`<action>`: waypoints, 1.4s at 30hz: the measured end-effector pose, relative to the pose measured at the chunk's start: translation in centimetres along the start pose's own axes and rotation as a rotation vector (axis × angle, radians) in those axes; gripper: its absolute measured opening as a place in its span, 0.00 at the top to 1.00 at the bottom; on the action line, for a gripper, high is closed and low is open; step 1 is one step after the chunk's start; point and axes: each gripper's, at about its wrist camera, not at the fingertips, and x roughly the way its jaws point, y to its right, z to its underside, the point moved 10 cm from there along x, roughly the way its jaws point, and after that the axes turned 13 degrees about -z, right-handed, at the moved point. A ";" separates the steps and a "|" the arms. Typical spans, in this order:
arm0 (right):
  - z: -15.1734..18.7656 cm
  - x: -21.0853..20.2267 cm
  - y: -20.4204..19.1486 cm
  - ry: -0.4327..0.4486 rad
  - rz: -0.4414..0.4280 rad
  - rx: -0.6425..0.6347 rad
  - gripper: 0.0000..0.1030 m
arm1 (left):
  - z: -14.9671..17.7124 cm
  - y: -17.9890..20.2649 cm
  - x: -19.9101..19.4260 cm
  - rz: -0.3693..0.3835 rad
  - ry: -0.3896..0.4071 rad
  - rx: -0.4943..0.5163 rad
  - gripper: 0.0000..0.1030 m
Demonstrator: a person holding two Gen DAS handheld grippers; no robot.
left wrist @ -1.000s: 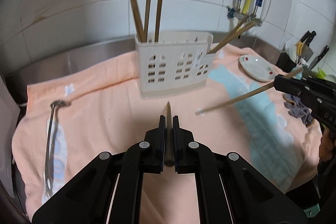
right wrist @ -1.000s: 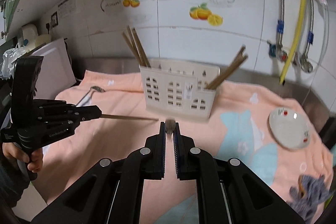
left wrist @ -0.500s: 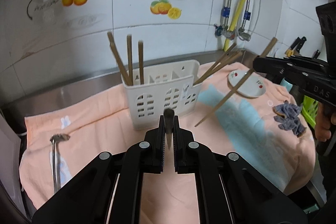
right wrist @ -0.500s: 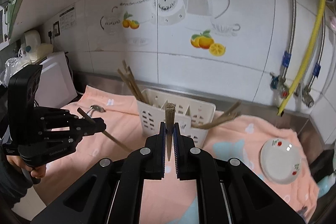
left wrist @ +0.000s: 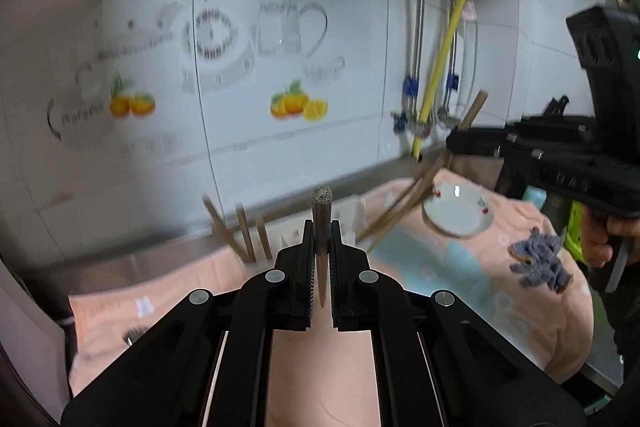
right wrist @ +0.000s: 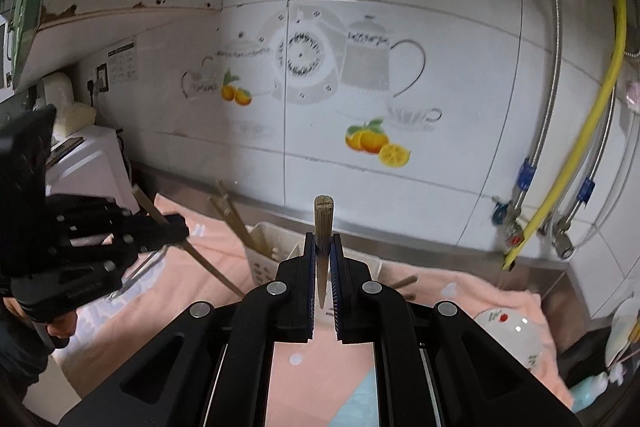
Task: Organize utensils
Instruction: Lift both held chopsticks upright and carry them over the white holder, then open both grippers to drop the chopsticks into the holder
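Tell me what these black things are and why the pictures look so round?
They are two hand tools, each with a claw that a person squeezes. A small camera sits on each tool and looks along the claw, which makes the view round. One picture comes from the left claw, the other from the right claw. Each claw is shut on one chopstick. Below, a pink towel covers the counter. On it stand a white holder with more chopsticks, a small plate and a grey rag.
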 end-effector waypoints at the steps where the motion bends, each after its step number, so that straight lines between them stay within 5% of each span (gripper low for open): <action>1: -0.4 -0.1 0.1 0.004 0.005 -0.001 0.93 | -0.8 -0.1 -0.1 -0.002 0.012 -0.003 0.95; 10: -2.8 1.3 2.6 0.015 0.054 0.017 0.93 | -5.3 -1.6 1.5 -0.055 0.061 -0.030 0.95; 28: 1.5 7.8 4.9 -0.096 0.030 0.096 0.93 | -1.5 -3.7 8.3 -0.078 -0.082 -0.069 0.95; 37: 2.1 6.9 4.7 -0.069 0.040 0.091 0.51 | -1.2 -3.6 6.9 -0.077 -0.053 -0.066 0.92; 42: 3.0 6.0 3.9 -0.048 0.051 0.065 0.29 | -0.7 -3.7 5.4 -0.083 -0.025 -0.075 0.60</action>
